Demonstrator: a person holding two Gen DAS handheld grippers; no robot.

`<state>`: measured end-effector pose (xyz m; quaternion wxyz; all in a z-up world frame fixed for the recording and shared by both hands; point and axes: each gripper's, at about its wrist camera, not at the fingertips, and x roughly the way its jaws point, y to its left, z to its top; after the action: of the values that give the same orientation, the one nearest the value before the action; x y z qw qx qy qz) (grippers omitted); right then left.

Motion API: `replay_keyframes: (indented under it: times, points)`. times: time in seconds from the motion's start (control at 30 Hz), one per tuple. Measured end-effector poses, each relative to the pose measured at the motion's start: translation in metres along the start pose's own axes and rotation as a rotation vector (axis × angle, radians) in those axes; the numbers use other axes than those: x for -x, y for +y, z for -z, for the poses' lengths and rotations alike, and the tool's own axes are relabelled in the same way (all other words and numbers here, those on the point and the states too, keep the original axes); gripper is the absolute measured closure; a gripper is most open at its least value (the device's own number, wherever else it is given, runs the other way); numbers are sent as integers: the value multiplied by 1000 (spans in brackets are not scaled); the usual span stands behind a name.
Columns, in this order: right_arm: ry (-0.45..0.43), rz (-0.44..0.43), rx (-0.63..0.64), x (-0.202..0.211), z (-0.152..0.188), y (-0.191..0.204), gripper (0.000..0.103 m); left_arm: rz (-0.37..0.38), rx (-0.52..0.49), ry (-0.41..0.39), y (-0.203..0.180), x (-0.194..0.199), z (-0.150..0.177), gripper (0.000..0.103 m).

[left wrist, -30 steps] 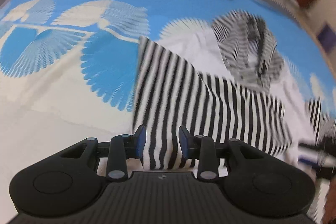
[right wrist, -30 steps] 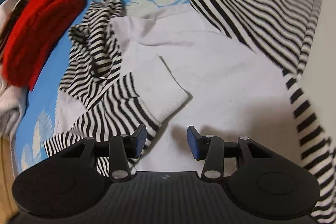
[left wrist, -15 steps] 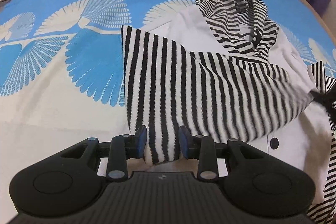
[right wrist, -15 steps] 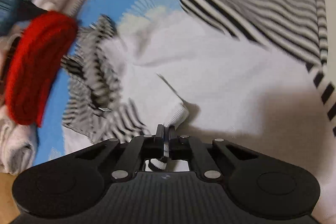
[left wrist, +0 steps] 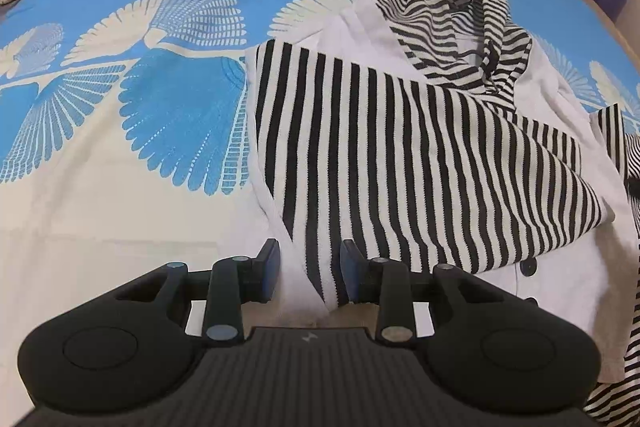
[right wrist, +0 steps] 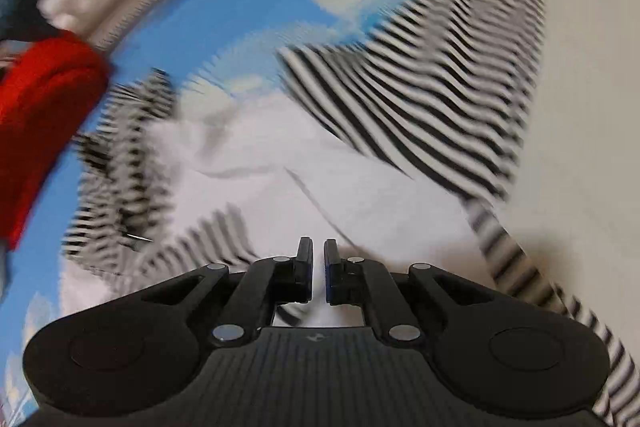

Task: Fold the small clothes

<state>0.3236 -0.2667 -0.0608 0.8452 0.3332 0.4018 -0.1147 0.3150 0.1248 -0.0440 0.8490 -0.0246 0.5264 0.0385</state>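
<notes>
Left wrist: left gripper [left wrist: 309,271] spread wide, straddling the folded striped sleeve [left wrist: 400,163] of the small hooded jacket [left wrist: 448,95] lying flat on the blue patterned bedspread [left wrist: 168,115]. Best kept low, pinning nothing, clear of the fold.

Right wrist, blurred: right gripper [right wrist: 317,269] nearly closed on the opposite sleeve's cuff [right wrist: 318,287]. Worth carrying across the white body smoothly, cuff taut, laid parallel to the first sleeve.
</notes>
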Motion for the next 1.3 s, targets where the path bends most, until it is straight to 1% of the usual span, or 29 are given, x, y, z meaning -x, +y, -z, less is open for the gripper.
replay_keyframes:
  times: [0.03, 0.07, 0.1, 0.13, 0.17, 0.2, 0.23, 0.27, 0.3, 0.33, 0.37, 0.4, 0.43, 0.47, 0.53, 0.6, 0.67, 0.77, 0.8, 0.93, 1.0, 1.1, 1.2, 1.3]
  points:
    - [-1, -42, 6, 2, 0, 2, 95, 0, 1, 5, -1, -2, 1, 66]
    - [16, -79, 6, 2, 0, 1, 92, 3, 3, 13, -2, -4, 1, 66]
    - [46, -96, -3, -2, -1, 1, 91, 7, 5, 20, -2, -6, 2, 66]
    - [90, -93, -15, -10, 0, -1, 86, 13, 7, 29, -3, -8, 3, 66]
    - [147, -80, -23, -20, 1, -5, 79, 16, 5, 39, -4, -11, 4, 65]
    - [223, -50, -19, -34, 4, -10, 77, 9, -6, 58, -6, -14, 6, 65]
    - [269, -1, -19, -42, 8, -14, 77, -4, -21, 75, -8, -17, 7, 65]
    - [282, 37, -38, -47, 9, -19, 78, -16, -36, 84, -10, -19, 8, 65]
    - [272, 22, -71, -48, 8, -24, 78, -22, -43, 83, -10, -19, 9, 65]
    - [269, 21, -70, -46, 5, -22, 77, -19, -37, 74, -10, -16, 8, 65]
    - [257, 24, -42, -44, 3, -17, 75, -7, -26, 57, -9, -13, 7, 65]
    - [223, 14, -8, -40, 0, -12, 74, 10, -16, 39, -8, -10, 5, 65]
    - [196, -1, 12, -35, 1, -11, 70, 21, -10, 33, -7, -9, 5, 65]
    - [184, -12, 23, -34, -1, -9, 63, 17, -7, 42, -7, -10, 4, 65]
    - [215, -2, 22, -38, 1, -13, 58, -13, -11, 82, -7, -19, 8, 65]
    - [257, 45, -3, -44, 4, -17, 58, -22, -27, 84, -8, -21, 10, 65]
    - [260, 68, -1, -44, 6, -16, 58, -17, -25, 60, -8, -15, 8, 65]
    - [206, 50, 48, -31, 0, -7, 58, -1, -15, 20, -11, -3, 3, 63]
    - [180, 44, 66, -26, -3, -5, 58, 1, -14, 11, -11, -1, 2, 61]
    - [99, 34, 88, -15, -23, -12, 58, 5, -20, 10, -14, 0, 1, 61]
    - [80, 41, 78, -13, -37, -23, 58, 6, -22, 10, -13, 1, 0, 61]
    - [45, 60, 24, -8, -65, -52, 58, 10, -15, 6, -10, 2, 0, 61]
    - [17, 79, -12, -7, -94, -87, 58, 19, -5, 3, -8, 4, 0, 61]
    - [-25, 133, -47, -6, -116, -133, 58, 29, -4, -3, -9, 6, -1, 61]
